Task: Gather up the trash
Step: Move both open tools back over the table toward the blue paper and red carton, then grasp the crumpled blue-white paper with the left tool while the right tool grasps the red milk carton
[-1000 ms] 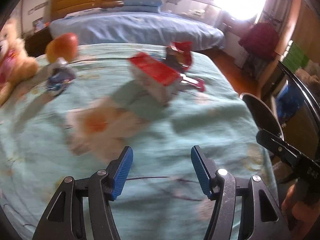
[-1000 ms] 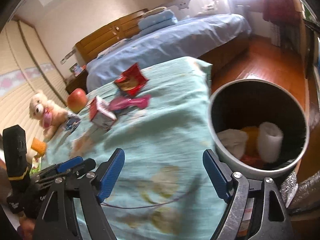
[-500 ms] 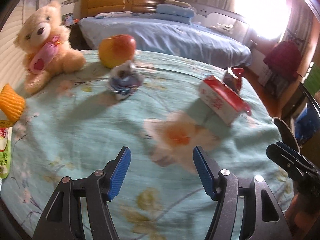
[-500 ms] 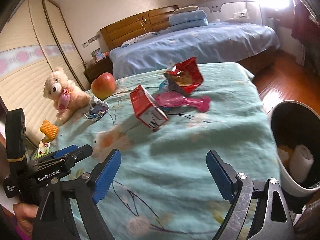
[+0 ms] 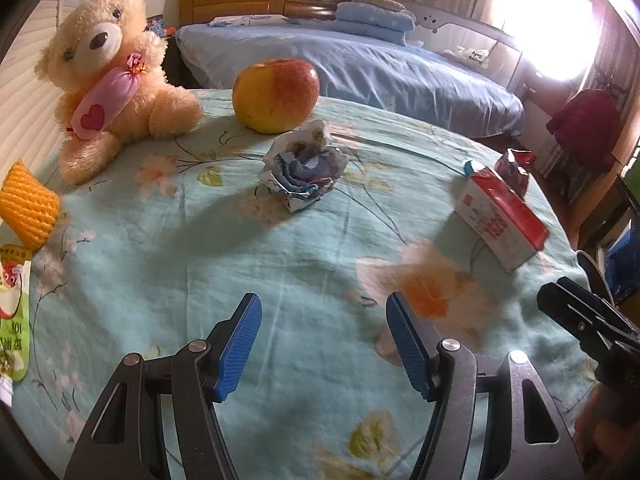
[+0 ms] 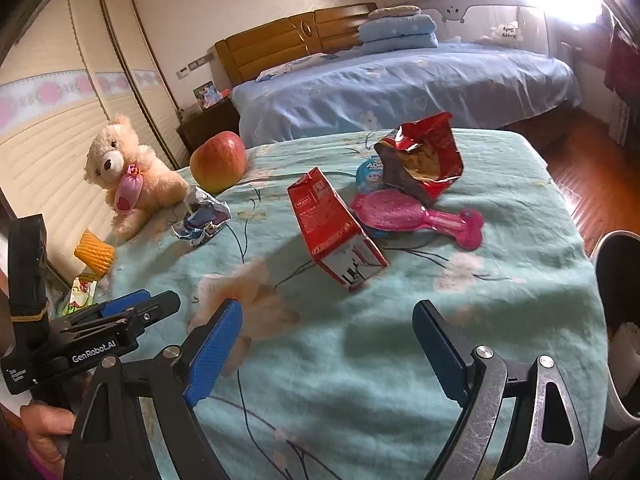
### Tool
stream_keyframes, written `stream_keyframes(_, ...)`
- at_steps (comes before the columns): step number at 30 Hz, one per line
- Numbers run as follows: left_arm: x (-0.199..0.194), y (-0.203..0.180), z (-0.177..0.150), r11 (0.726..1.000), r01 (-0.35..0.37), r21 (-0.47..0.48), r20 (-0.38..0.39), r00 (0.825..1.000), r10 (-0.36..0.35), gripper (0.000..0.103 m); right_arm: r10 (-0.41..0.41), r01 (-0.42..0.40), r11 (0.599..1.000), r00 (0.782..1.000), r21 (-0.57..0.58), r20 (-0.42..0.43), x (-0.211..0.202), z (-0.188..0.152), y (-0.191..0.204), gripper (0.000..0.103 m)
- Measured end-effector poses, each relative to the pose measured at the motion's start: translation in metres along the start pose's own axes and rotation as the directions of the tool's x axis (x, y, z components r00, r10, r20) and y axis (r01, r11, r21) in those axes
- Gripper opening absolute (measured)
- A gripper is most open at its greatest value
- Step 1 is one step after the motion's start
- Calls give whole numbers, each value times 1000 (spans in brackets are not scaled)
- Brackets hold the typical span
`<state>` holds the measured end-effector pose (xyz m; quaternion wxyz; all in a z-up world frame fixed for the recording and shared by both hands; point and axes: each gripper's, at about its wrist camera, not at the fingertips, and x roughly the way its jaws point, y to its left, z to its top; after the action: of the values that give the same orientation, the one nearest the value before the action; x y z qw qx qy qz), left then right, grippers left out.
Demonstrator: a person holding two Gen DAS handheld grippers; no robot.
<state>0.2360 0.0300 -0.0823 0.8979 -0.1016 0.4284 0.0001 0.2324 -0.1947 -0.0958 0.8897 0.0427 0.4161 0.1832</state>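
Both of our grippers have swung away from the trash bin (image 6: 618, 320) toward the middle of the bed: a second ago the right wrist view looked straight into the bin's open mouth, and now only its rim shows at the right edge of that view. The left wrist view, which had the red milk carton (image 5: 500, 218) ahead, now faces the crumpled wrapper (image 5: 306, 166), with the apple (image 5: 276, 94) and teddy bear (image 5: 110, 76) beyond it toward the far left corner of the teal bedspread (image 5: 180, 260).

The right gripper (image 6: 326, 354) has just been opening, and its jaws stand wide apart with nothing between them. The left gripper (image 5: 324, 346) is also apart and empty, hovering over bare cloth near the bed's near edge.

We judge this to mean a fresh pickup is starting. The trash still lies out on the bedspread: the crumpled wrapper sits around the middle, just in front of the apple; the carton lies on its side further right; the torn red snack bag (image 6: 420, 160) rests behind it, toward the far right corner, beside a pink hairbrush (image 6: 416, 216). An orange foam fruit net (image 5: 28, 204) and a green packet (image 5: 14, 320) lie at the left edge.

The wrapper looks like the left gripper's nearest target, the carton the right's. The apple, bear and hairbrush we take to be keepers.
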Motion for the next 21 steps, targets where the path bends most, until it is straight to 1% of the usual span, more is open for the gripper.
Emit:
stream_keyframes(10,31,10,36,1000,-31,-2,-3,1000,31,65,-22,23,1000,1000,-22,2,20,19,3,88)
stream_keyframes(12,38,13,45,999,-33,-4,-1,999,33,68,-27,27,999,1000,-26,4,24,23,4,88)
stream_keyframes(17,56,17,61,1000,-27,-12,-3,1000,26,68,-44,43,998,999,-40,-4,38,33,6,87)
stream_keyframes(18,60,18,63,1000,-27,-15,-9,1000,27,68,-50,50,998,999,-44,-4,39,34,6,87)
stream_keyframes(21,72,20,67,999,-18,-30,-17,1000,18,68,-60,59,997,998,-50,-13,47,37,7,77)
